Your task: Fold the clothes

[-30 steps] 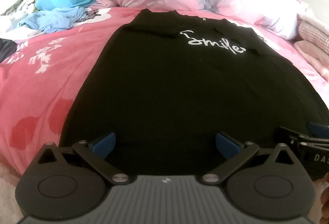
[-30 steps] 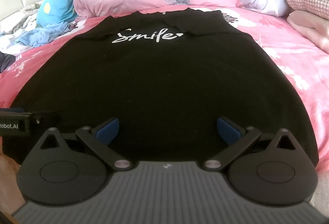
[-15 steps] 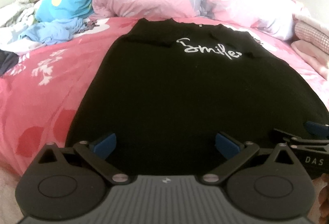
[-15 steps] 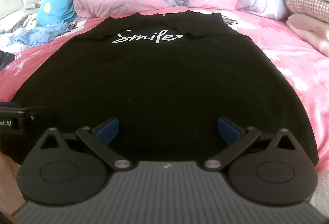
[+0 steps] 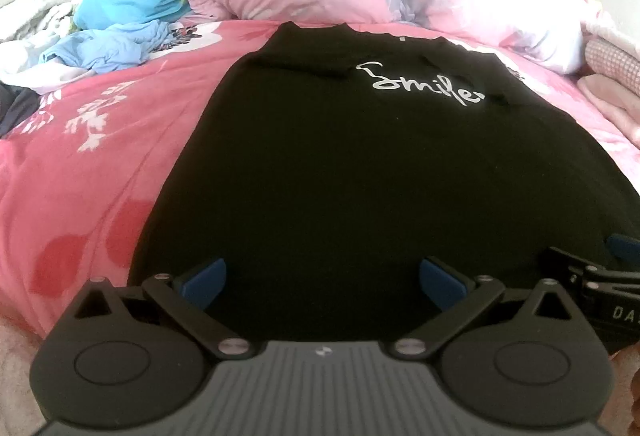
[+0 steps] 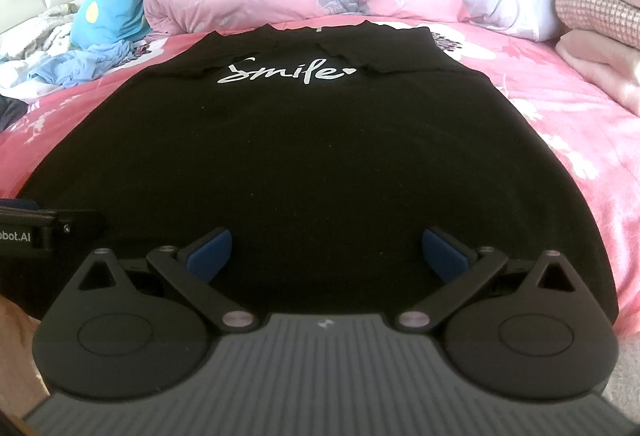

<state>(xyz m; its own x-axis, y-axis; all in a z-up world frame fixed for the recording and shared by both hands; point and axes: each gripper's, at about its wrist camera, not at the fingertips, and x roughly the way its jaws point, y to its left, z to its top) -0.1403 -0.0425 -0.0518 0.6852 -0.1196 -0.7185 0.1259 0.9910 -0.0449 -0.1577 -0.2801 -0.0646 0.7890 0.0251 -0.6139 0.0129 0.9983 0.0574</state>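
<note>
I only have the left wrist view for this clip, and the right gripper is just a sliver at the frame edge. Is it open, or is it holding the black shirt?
Observer: Open. The right wrist view shows the right gripper with its blue pads spread wide over the black shirt near the hem, no cloth pinched.
Operator: Does the shirt's right side hang off the bed?
Observer: No. That side edge lies on the pink bedsheet, which shows beyond it.
Operator: The print looks cut off at its end.
Observer: Here the print reads "Smile", followed by a small heart.
</note>
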